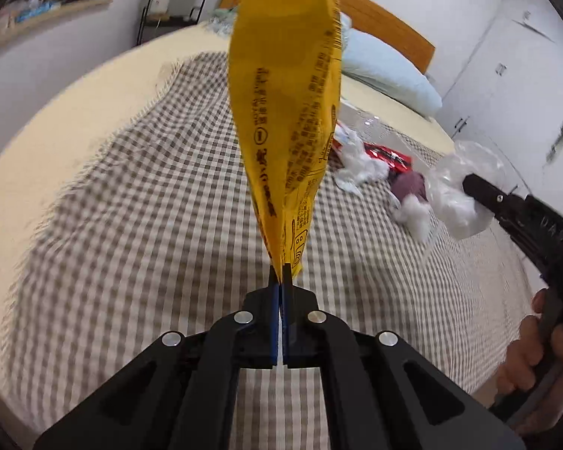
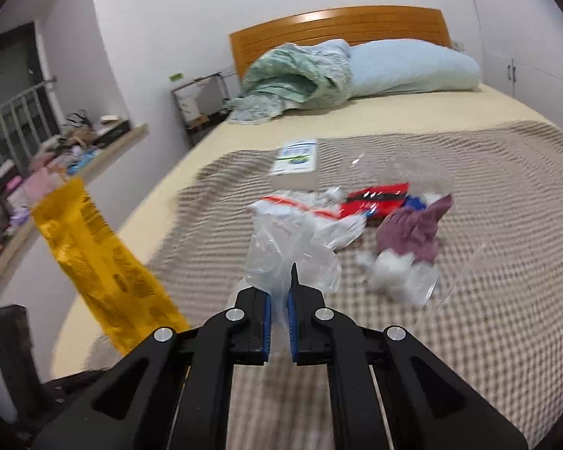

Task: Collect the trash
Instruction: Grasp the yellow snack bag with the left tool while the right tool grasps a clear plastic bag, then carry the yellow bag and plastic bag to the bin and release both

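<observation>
Two hand-held grippers are working over a bed covered with a checked blanket.

The left gripper is clamping the bottom edge of a yellow packet, jaws pressed fully together on it. The packet is standing up from the fingertips, clear of the blanket. In the right wrist view the same packet is hanging in the air past the blanket's left edge.

The right gripper is pinching a crumpled clear bag, jaws nearly together with the thin plastic bunched between the blue pads. The bag is lifted just above the blanket, on the near side of the trash pile. In the left wrist view that bag is showing at the tip of the right gripper, with a hand wrapped around its handle.

More trash is lying on the middle of the blanket: a red wrapper, a white bag, a purple cloth, a white wad and a white box toward the blanket's far edge.

Risks, as a judgement: the packet is held only by a narrow strip, so a quick swing could be pulling it free. The slippery bag could be sliding out of the pads. No bin is visible, so either piece could be dropping back onto the blanket or the floor.
</observation>
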`<action>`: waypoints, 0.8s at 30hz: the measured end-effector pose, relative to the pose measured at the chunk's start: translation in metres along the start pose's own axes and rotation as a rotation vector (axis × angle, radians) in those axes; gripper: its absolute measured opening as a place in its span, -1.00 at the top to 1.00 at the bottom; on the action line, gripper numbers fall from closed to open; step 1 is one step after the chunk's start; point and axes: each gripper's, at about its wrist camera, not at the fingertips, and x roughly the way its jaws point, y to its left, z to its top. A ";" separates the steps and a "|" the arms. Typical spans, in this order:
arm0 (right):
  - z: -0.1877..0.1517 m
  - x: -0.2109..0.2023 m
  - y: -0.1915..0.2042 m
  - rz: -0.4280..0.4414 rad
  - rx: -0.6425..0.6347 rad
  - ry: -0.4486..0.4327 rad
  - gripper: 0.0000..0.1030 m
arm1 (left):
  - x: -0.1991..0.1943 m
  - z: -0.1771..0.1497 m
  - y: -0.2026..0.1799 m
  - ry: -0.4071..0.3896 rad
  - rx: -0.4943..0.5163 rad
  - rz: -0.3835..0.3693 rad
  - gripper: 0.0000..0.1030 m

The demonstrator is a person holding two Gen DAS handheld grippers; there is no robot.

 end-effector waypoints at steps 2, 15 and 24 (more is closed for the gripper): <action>-0.014 -0.029 -0.003 -0.005 0.001 -0.015 0.86 | -0.017 -0.014 -0.017 -0.014 0.053 -0.006 1.00; -0.126 -0.270 -0.188 -0.454 0.131 -0.090 0.86 | -0.075 -0.126 -0.249 0.038 0.390 -0.319 1.00; -0.262 -0.325 -0.309 -0.603 0.327 0.058 0.86 | 0.036 -0.279 -0.383 0.676 0.443 -0.429 1.00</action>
